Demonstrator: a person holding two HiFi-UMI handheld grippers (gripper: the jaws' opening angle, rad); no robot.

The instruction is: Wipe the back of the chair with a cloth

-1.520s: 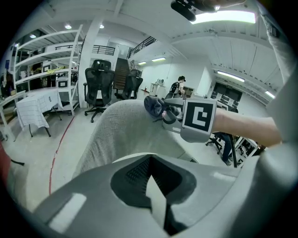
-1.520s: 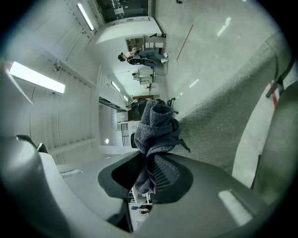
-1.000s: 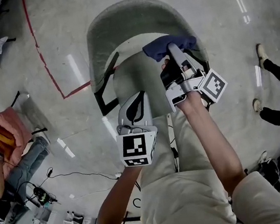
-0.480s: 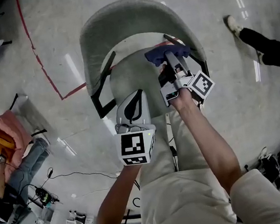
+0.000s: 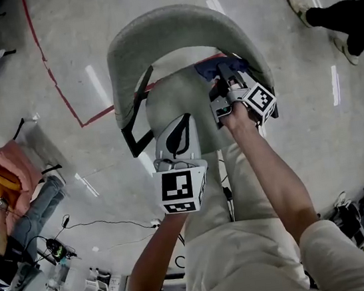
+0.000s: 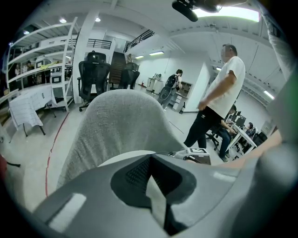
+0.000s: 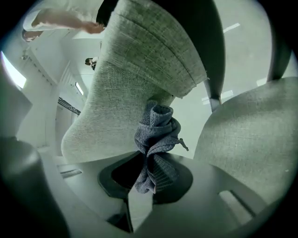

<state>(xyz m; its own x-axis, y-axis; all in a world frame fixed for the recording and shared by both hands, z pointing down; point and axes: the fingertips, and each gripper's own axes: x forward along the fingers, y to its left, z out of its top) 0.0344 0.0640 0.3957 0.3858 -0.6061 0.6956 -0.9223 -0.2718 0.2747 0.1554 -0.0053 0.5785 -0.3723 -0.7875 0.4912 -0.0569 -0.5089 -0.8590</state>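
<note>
Fingers [image 7: 116, 175] of the right gripper [image 5: 226, 75] clamp a bunched blue-grey cloth [image 7: 156, 139] against the inner face of the grey chair back [image 5: 172, 25], towards its right end. Over the last second the cloth has slid lower, half hidden beneath the top rim, so wiping seems under way. Left gripper [image 5: 178, 127] hovers above the seat [image 5: 175, 98], its jaws together and empty.

No writing, label or number is legible anywhere.

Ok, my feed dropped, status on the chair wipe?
Right gripper shut on cloth, at the chair back. Left gripper shut, empty, over the seat. Nothing blocking.
</note>
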